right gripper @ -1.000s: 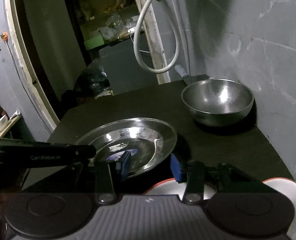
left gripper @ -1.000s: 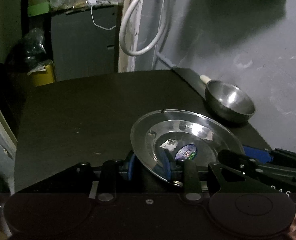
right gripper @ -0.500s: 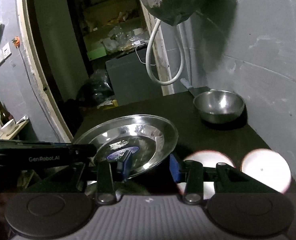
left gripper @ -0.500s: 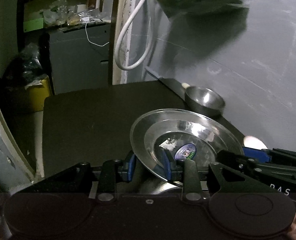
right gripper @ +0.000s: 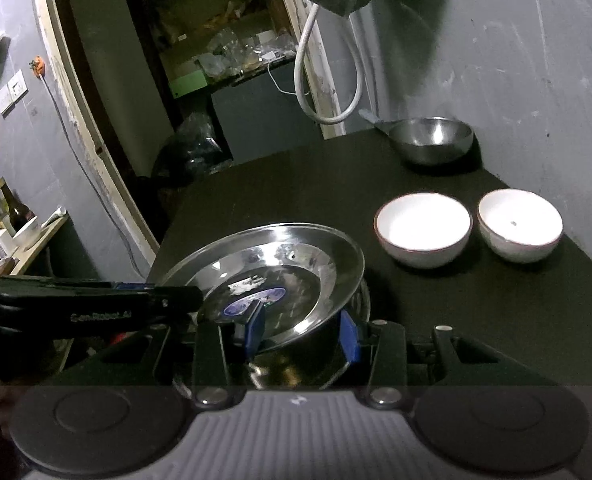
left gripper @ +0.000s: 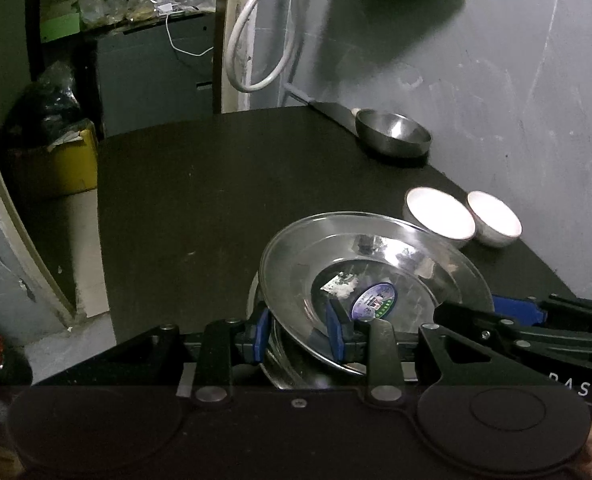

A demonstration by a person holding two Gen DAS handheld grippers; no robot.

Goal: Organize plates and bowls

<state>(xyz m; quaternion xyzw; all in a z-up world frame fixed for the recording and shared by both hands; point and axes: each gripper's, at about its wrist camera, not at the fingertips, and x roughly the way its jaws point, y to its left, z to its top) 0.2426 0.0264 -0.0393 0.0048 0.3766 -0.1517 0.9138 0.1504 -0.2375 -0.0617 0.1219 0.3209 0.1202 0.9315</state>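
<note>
A steel plate [left gripper: 375, 264] [right gripper: 296, 264] with a round sticker in its middle hangs tilted over the near part of the black table [left gripper: 196, 200] [right gripper: 495, 300]. My left gripper [left gripper: 297, 332] is shut on its near rim, one blue pad inside the plate and one outside. My right gripper [right gripper: 301, 332] is shut on the opposite rim in the same way. Each gripper also shows in the other's view, the right gripper [left gripper: 515, 316] and the left gripper [right gripper: 136, 304]. Another steel dish [left gripper: 284, 364] [right gripper: 296, 368] lies under the plate, mostly hidden.
Two white bowls [left gripper: 439, 216] [left gripper: 493, 224] [right gripper: 421, 228] [right gripper: 519, 222] stand side by side near the table's right edge by the grey wall. A steel bowl [left gripper: 393, 134] [right gripper: 431, 138] sits at the far right corner. A white hose [left gripper: 256, 40] hangs beyond the table.
Both grippers have drawn back along the table with the plate held between them. The steel bowl now lies farther off and the two white bowls have come into view.
</note>
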